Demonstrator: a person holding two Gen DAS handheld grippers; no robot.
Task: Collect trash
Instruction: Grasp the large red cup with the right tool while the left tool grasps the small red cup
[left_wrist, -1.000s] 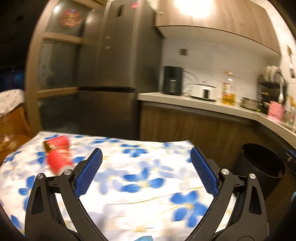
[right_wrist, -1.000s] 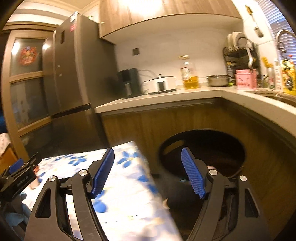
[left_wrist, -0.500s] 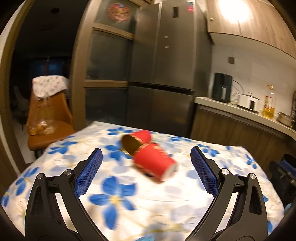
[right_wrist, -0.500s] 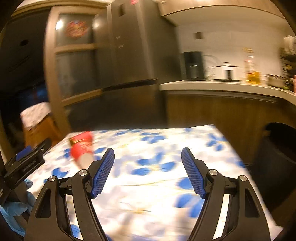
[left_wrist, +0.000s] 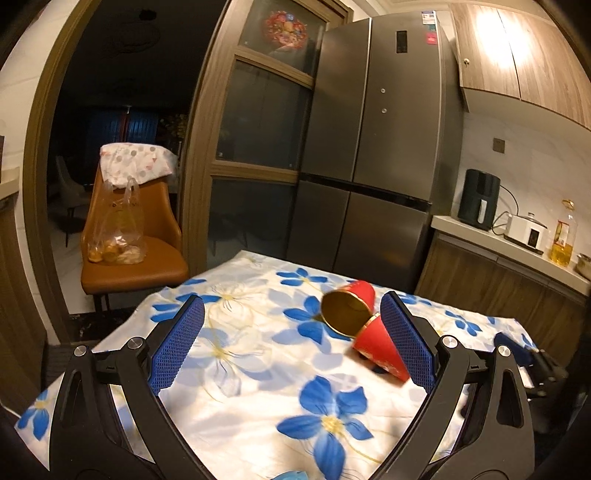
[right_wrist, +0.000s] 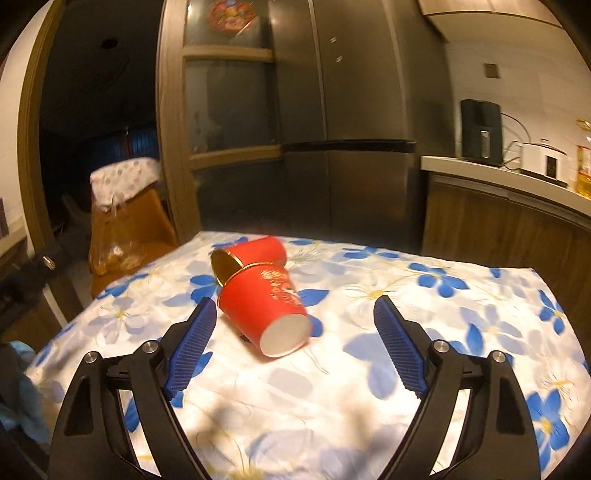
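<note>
Both our tongs hover released, right tongs (right_wrist: 291, 343) opening, left tongs (left_wrist: 291, 343) wide, over two red paper cups (right_wrist: 264, 295) lying on the floral-clothed desk (right_wrist: 443, 302).

A floral cloth (left_wrist: 258, 398) covers the desk. Behind it stands a steel fridge (left_wrist: 373, 155). To the left, an orange chair (left_wrist: 147, 258) holds a plastic bag (left_wrist: 116, 236). On the counter (left_wrist: 517, 254) stand a black appliance (left_wrist: 479, 199), a white cooker (left_wrist: 526, 230) and an oil bottle (left_wrist: 563, 240).
</note>
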